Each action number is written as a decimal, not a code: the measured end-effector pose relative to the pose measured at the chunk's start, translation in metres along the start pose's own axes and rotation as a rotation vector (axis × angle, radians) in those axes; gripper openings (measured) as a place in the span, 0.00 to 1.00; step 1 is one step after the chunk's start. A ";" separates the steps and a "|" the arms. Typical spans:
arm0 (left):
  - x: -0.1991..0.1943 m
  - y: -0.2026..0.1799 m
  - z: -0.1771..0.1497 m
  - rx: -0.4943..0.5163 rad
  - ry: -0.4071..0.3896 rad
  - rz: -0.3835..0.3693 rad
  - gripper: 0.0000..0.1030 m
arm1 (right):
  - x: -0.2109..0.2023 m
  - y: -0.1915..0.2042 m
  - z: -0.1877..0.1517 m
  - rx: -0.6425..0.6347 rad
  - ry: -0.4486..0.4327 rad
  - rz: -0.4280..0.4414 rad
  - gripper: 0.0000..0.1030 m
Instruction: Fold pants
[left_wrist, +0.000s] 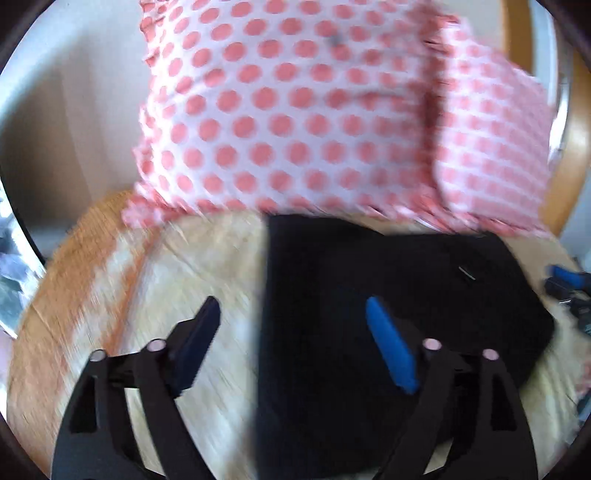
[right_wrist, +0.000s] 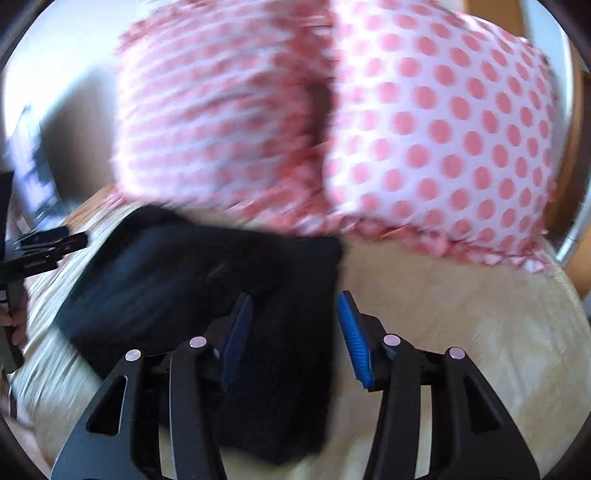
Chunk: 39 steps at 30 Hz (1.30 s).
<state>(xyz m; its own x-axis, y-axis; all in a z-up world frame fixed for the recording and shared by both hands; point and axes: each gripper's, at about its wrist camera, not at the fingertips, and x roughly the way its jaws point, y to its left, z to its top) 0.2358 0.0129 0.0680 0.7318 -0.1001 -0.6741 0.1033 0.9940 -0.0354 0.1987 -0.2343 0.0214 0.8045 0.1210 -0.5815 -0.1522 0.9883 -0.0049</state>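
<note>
Black folded pants (left_wrist: 388, 295) lie ahead of my left gripper (left_wrist: 291, 314), jaws spread wide, empty; my right gripper (right_wrist: 295, 310) hovers over them, jaws parted, gripping nothing.

pants (left_wrist: 388, 288): black | pillows (left_wrist: 295, 110): white, pink dots | bedcover (right_wrist: 461, 314): cream

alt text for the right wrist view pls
Folded black pants lie on a cream bed cover, with the open right gripper above their right edge, gripping nothing. Behind sit two pink polka-dot pillows; the left gripper shows at far left. The image is motion-blurred.
</note>
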 end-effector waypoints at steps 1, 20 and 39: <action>-0.009 -0.011 -0.015 0.015 0.023 -0.033 0.83 | 0.000 0.011 -0.007 -0.026 0.020 0.008 0.49; -0.050 -0.037 -0.107 0.056 0.073 0.055 0.98 | -0.045 0.054 -0.082 0.174 0.001 -0.021 0.99; -0.053 -0.023 -0.151 0.012 0.112 0.081 0.98 | -0.030 0.090 -0.114 0.154 0.085 -0.077 0.99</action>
<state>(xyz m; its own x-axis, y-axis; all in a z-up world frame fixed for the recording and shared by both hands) 0.0931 0.0020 -0.0071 0.6582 -0.0137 -0.7527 0.0559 0.9980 0.0307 0.0957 -0.1599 -0.0549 0.7578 0.0424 -0.6511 0.0032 0.9976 0.0687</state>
